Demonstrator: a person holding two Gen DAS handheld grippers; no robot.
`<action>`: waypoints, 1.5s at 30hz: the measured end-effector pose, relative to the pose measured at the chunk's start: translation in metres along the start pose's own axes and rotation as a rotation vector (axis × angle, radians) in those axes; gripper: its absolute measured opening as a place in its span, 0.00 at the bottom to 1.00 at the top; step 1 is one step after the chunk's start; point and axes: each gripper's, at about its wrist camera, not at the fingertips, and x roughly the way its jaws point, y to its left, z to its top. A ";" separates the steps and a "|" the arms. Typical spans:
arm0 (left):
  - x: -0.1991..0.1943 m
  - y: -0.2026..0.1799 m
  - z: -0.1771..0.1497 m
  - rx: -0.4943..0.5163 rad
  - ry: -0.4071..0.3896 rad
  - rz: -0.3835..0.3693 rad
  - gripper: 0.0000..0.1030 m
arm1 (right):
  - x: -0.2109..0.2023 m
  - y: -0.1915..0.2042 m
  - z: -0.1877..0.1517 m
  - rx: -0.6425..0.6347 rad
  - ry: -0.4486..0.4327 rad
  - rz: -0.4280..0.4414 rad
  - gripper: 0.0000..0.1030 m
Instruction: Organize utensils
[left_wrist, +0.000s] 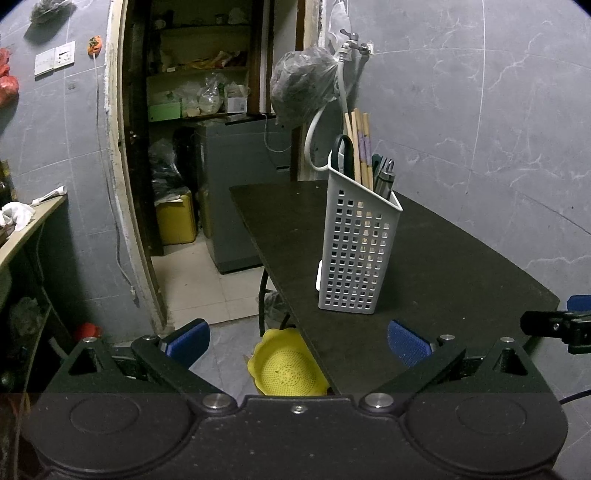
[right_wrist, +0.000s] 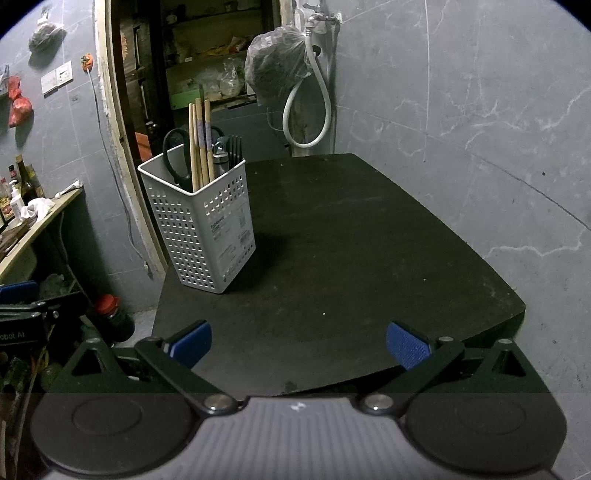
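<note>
A white perforated utensil basket (left_wrist: 356, 254) stands upright on the dark table (left_wrist: 461, 266). It also shows in the right wrist view (right_wrist: 203, 225), near the table's left edge (right_wrist: 332, 240). It holds wooden chopsticks (left_wrist: 360, 147) (right_wrist: 199, 144), black-handled scissors (left_wrist: 343, 155) (right_wrist: 175, 155) and dark metal utensils (left_wrist: 384, 177) (right_wrist: 227, 151). My left gripper (left_wrist: 298, 343) is open and empty, off the table's near left corner. My right gripper (right_wrist: 298, 345) is open and empty above the table's near edge. The right gripper's tip shows at the right edge of the left wrist view (left_wrist: 561, 325).
A yellow strainer (left_wrist: 288, 365) lies on the floor below the table's corner. A doorway to a storeroom with shelves (left_wrist: 199, 110) opens at the back left. A tap with white hose (right_wrist: 314, 74) and a hung plastic bag (right_wrist: 273, 62) are on the back wall. A wooden counter (right_wrist: 40, 218) stands at left.
</note>
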 end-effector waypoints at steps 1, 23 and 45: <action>0.000 0.000 0.000 0.000 0.000 0.000 0.99 | 0.000 0.000 0.000 0.000 -0.003 -0.002 1.00; 0.002 0.000 0.000 0.001 0.001 -0.004 0.99 | 0.001 0.001 0.001 0.001 -0.002 -0.004 1.00; 0.004 0.000 0.000 -0.001 0.000 -0.006 0.99 | 0.001 0.002 0.002 0.000 -0.001 -0.009 1.00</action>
